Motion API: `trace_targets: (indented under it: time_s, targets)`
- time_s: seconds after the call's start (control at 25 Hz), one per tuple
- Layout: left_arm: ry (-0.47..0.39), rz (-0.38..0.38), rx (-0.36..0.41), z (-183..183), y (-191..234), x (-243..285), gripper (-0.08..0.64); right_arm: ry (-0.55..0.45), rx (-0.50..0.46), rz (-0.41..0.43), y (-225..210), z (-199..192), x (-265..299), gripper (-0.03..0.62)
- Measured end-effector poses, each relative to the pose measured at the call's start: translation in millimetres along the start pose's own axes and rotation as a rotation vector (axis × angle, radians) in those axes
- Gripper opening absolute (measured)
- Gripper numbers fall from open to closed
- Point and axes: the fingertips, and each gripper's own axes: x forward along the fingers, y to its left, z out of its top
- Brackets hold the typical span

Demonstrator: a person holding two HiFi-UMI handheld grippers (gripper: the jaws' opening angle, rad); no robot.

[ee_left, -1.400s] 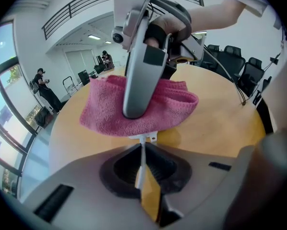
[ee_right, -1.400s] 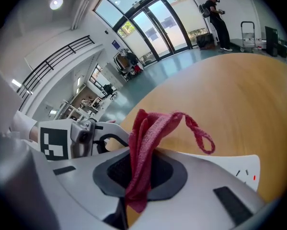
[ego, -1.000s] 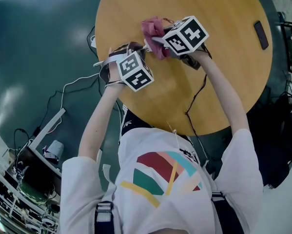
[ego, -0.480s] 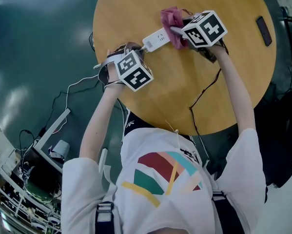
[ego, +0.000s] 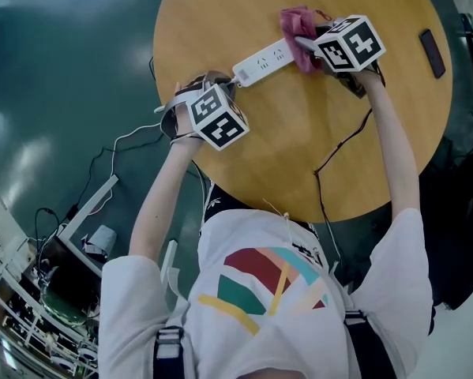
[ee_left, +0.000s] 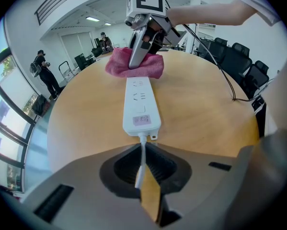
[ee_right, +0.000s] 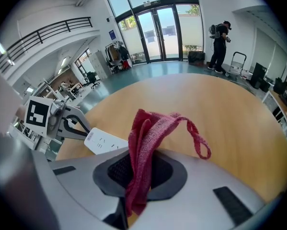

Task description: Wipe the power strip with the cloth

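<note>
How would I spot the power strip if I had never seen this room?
Find the round wooden table. On it lies a long white bar with sockets on top, the power strip, one end under a pink cloth. It is the only white bar there; the small slab near the rim is dark.

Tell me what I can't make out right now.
Far end of strip: under the cloth, head and left gripper views.
Print on its label: too small, left gripper view.
The cord past left jaws: hidden by them, same view.
Dark item at table edge: too small, head view.
</note>
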Motion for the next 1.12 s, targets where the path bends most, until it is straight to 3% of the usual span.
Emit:
trace_targets:
  time_s: [0.2, 0.36, 0.52, 0.64, 0.8, 0.88, 1.12]
  targets:
    - [0.005, -0.003, -0.006, 0, 1, -1, 0.073, -0.001, -0.03, -0.01, -2, 3, -1, 0.04]
    - [0.004, -0.006, -0.004, 0, 0, 0, 0.074, 0.005, -0.068, -0.068, -7, 1, -8, 0.04]
    - [-0.007, 0.0, -0.002, 0, 1, 0, 0.074, -0.044, -0.139, -0.065, 9, 9, -25, 0.04]
    - [-0.006, -0.003, -0.002, -2, 0, 1, 0.073, -0.041, -0.371, -0.053, 47, 4, -33, 0.04]
    - [-0.005, -0.027, -0.008, -1, 1, 1, 0.073, 0.097, -0.91, -0.115, 95, -31, -22, 0.04]
    - [-0.021, -0.043, -0.008, 0, 2, 1, 0.074, 0.13, -1.101, -0.168, 109, -42, -15, 0.04]
    - [-0.036, -0.075, -0.025, -2, 1, -1, 0.074, 0.086, -1.313, -0.206, 143, -44, 5, 0.04]
